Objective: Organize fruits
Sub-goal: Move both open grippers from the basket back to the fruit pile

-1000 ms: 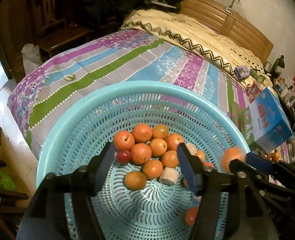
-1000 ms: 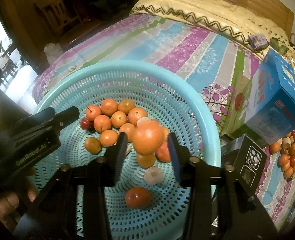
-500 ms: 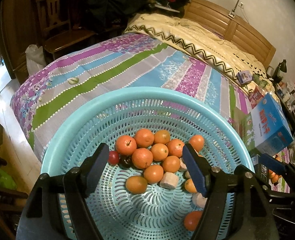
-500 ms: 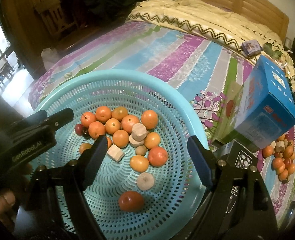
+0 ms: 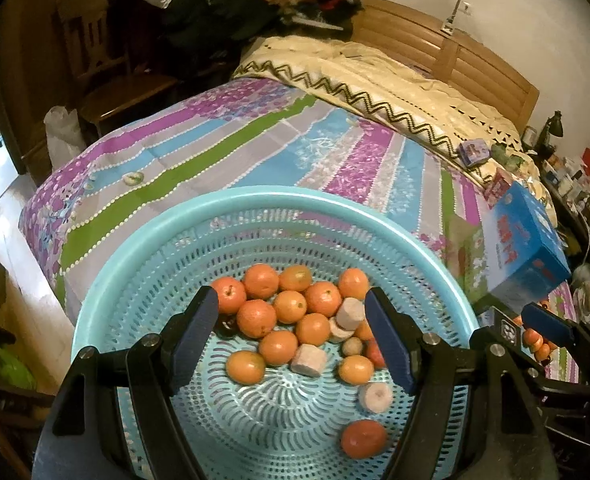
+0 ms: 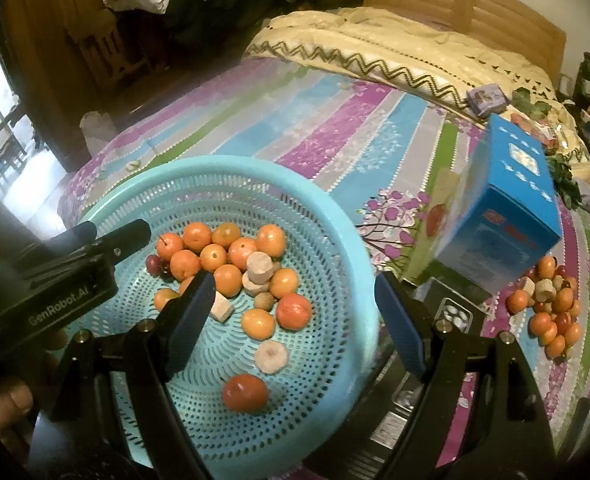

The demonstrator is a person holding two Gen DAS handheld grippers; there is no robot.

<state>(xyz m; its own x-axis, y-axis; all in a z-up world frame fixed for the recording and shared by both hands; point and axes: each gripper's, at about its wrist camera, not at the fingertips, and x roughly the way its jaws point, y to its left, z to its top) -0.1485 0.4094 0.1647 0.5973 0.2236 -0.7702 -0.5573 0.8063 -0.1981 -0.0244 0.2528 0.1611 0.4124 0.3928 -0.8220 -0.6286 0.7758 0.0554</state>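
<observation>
A round turquoise perforated basket lies on the bed and holds several oranges, pale cut chunks and a red-orange fruit. My left gripper is open and empty above the basket's near side; its body also shows in the right wrist view. My right gripper is open and empty over the basket's right rim. A second pile of fruit lies on the bedspread at the right.
A blue carton stands right of the basket, with a dark box in front of it. The striped bedspread, a cream blanket and a wooden headboard lie beyond. A wooden chair stands at the left.
My right gripper opened and let go of the orange, which now lies in the basket, then drew back to the right. My left gripper stayed open and rose slightly.
</observation>
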